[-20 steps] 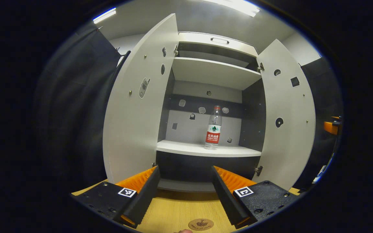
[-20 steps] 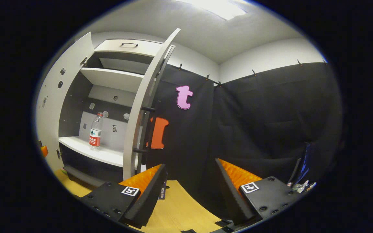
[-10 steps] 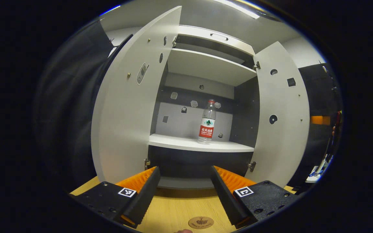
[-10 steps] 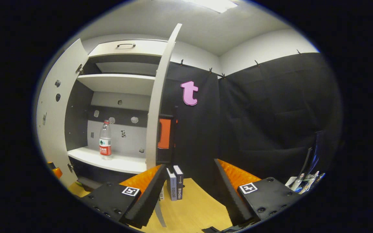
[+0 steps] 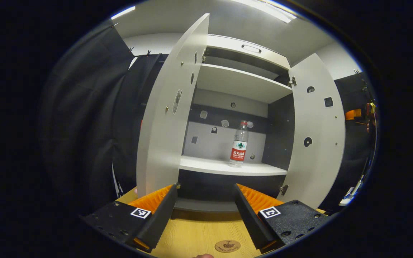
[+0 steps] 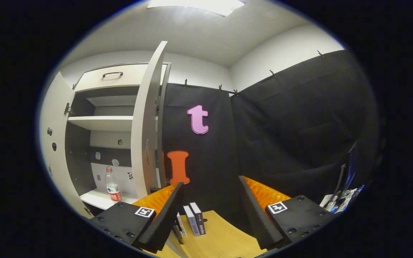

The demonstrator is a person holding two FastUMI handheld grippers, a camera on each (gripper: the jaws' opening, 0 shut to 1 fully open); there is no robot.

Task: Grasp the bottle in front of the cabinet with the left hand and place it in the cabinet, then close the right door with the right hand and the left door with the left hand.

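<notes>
The bottle [image 5: 239, 143] stands upright on the lower shelf [image 5: 228, 167] inside the cabinet [image 5: 243, 52], toward the shelf's right half, with nothing touching it. Both cabinet doors stand open: the left door [image 5: 167, 118] swings out on the bottle's left, the right door [image 5: 317, 132] on its right. The left gripper [image 5: 204, 211] hangs in front of the cabinet, below the shelf and over the wooden table [image 5: 199, 236], its 2 fingers spread wide and empty. The right gripper [image 6: 210, 215] sits to the right of the cabinet beside the right door's edge [image 6: 143, 125], fingers parted and holding nothing, with 2 small books [image 6: 195, 224] standing on the table between them.
</notes>
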